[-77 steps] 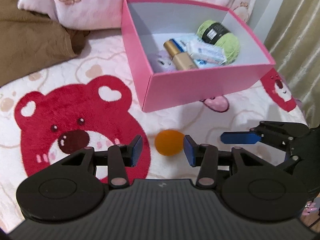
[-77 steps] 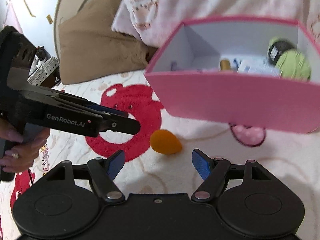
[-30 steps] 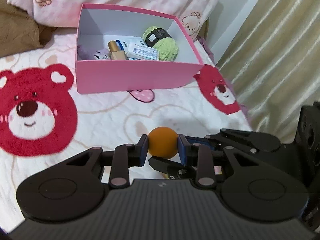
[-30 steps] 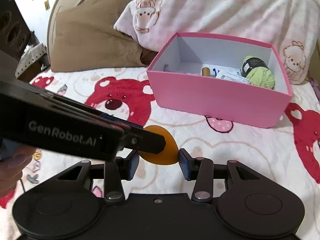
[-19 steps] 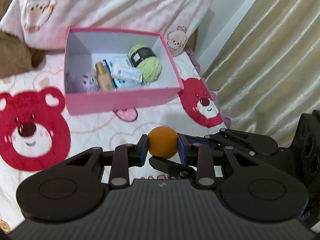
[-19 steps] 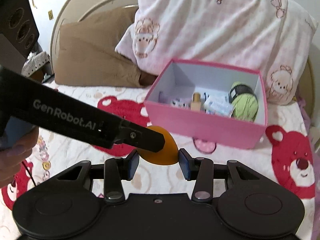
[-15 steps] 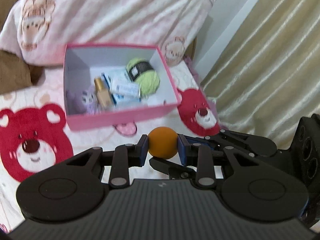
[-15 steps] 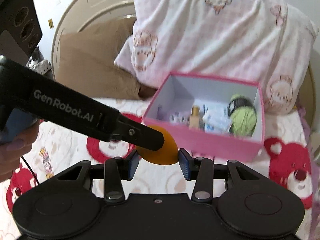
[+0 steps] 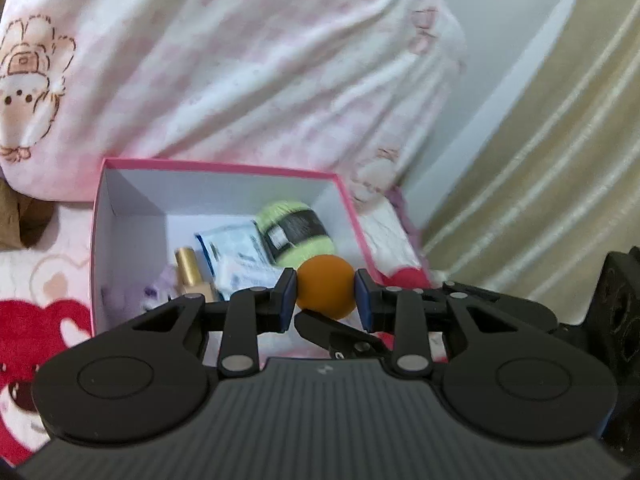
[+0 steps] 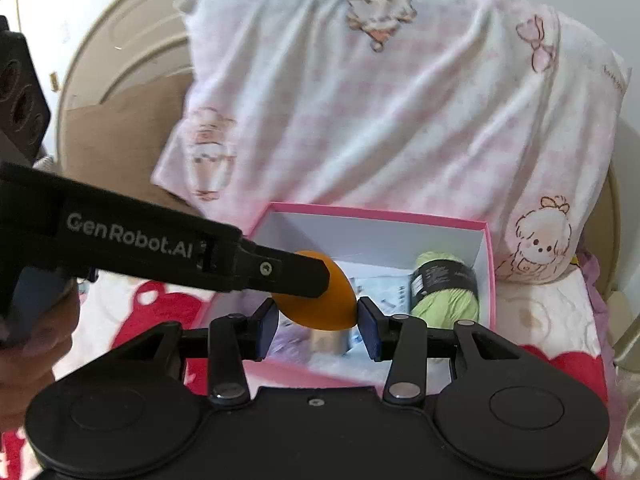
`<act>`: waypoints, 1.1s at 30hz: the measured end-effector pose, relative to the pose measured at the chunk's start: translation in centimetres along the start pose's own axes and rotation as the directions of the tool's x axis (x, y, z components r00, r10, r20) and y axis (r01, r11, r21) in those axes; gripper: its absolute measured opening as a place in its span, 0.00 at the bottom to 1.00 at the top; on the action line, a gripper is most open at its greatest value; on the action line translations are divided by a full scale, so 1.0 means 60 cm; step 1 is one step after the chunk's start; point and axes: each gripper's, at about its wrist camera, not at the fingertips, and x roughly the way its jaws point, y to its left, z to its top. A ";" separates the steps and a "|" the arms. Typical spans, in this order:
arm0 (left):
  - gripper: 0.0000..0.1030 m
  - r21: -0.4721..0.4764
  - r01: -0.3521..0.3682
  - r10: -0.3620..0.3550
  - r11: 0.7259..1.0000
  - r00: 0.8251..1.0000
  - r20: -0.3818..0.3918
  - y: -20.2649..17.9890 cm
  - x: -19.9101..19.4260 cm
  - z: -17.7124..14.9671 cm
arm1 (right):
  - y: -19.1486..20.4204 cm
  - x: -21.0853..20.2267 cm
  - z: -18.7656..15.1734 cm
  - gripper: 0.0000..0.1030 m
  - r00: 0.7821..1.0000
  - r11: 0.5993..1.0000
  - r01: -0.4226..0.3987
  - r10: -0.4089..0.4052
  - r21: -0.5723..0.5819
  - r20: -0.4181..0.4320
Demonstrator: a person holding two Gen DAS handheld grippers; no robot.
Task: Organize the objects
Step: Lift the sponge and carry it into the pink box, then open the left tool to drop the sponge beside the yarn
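An orange egg-shaped sponge [image 9: 326,291] is held in the air by both grippers at once. My left gripper [image 9: 325,296] is shut on its sides. My right gripper [image 10: 317,322] is shut on the same sponge [image 10: 320,304], crossing under the left one. Behind and below it stands an open pink box [image 9: 224,168] with white inside walls, also in the right wrist view [image 10: 376,213]. In the box lie a green yarn ball [image 9: 296,232], a gold-capped bottle [image 9: 190,270] and a white and blue packet [image 9: 236,252].
The box sits on a bed cover with red bear prints [image 9: 36,320]. A pink patterned pillow [image 9: 224,60] leans behind the box, a brown pillow [image 10: 120,128] to its left. Beige curtains [image 9: 560,160] hang at the right. A hand [image 10: 32,340] holds the left gripper.
Both grippers closed on the sponge, lifted it off the bed cover and carried it forward, so it now hangs in front of the box's near wall.
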 end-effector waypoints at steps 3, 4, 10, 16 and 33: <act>0.29 -0.041 -0.008 0.008 0.999 1.000 0.003 0.026 0.052 0.014 | -0.029 0.052 0.009 0.47 1.000 0.999 -0.008 0.009 0.031 -0.022; 0.29 -0.046 -0.005 0.005 0.999 1.000 0.001 0.033 0.072 0.019 | -0.037 0.071 0.010 0.47 1.000 0.999 0.000 0.002 0.037 -0.029; 0.29 -0.122 -0.029 0.027 0.992 0.999 -0.018 0.070 0.161 0.036 | -0.086 0.154 0.013 0.47 0.998 0.993 0.019 -0.012 0.119 -0.065; 0.29 -0.162 -0.063 0.058 0.985 0.998 -0.037 0.098 0.212 0.037 | -0.108 0.215 0.011 0.47 0.994 0.984 0.028 -0.009 0.175 -0.108; 0.48 0.115 -0.244 0.247 0.963 0.969 -0.006 0.042 0.182 0.008 | -0.081 0.137 -0.059 0.69 0.998 0.992 0.046 -0.041 0.113 -0.051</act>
